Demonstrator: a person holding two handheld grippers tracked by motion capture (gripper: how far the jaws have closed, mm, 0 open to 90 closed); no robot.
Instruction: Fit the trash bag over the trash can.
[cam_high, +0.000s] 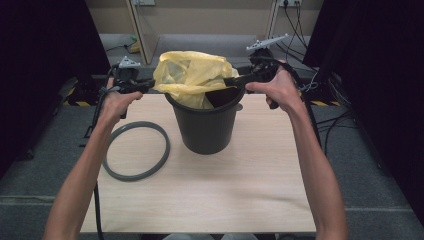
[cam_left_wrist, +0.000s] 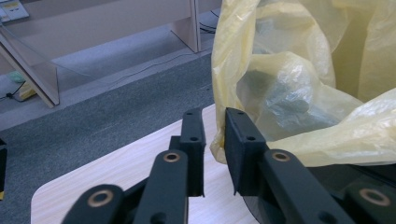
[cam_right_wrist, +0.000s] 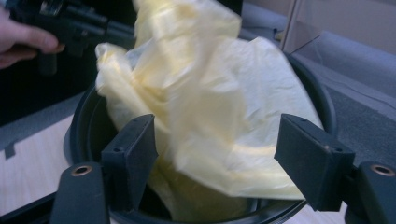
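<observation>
Work in hand: lining the dark bin (cam_high: 207, 125) with the yellow bag (cam_high: 192, 75); judged about halfway, since the bag is bunched in the bin's mouth and its edge is not yet spread over the rim.
Bag: it sits half in the bin and half above the rim, piled toward the bin's left and far side; the right part of the bin's mouth is bare and dark.
Bin: it stands upright on the desk (cam_high: 210, 195), near the far edge.
Ring: a grey ring (cam_high: 136, 150) lies flat on the desk just left of the bin, apart from it.
Left gripper (cam_high: 150, 84): at the bin's left rim; its fingers (cam_left_wrist: 240, 140) stand nearly clenched with a narrow gap, and the bag's edge hangs just beyond their tips; whether any film is pinched cannot be told, and it looks free.
Right gripper (cam_high: 231, 80): at the bin's right rim; its fingers (cam_right_wrist: 133, 149) are spread wide and released, with bag film loose between them, unpressed.
Risk: with neither gripper plainly holding it, the bag could slump into the bin; a sideways pull on a thin pinch could tear the film or tip the light bin.
High view: shows the ring, both forearms and the whole desk.
Left gripper view: shows the narrow finger gap and the bag edge (cam_left_wrist: 219, 93) close up.
Right gripper view: shows the bin's inner wall (cam_right_wrist: 88, 126) and the far hand (cam_right_wrist: 23, 39).
</observation>
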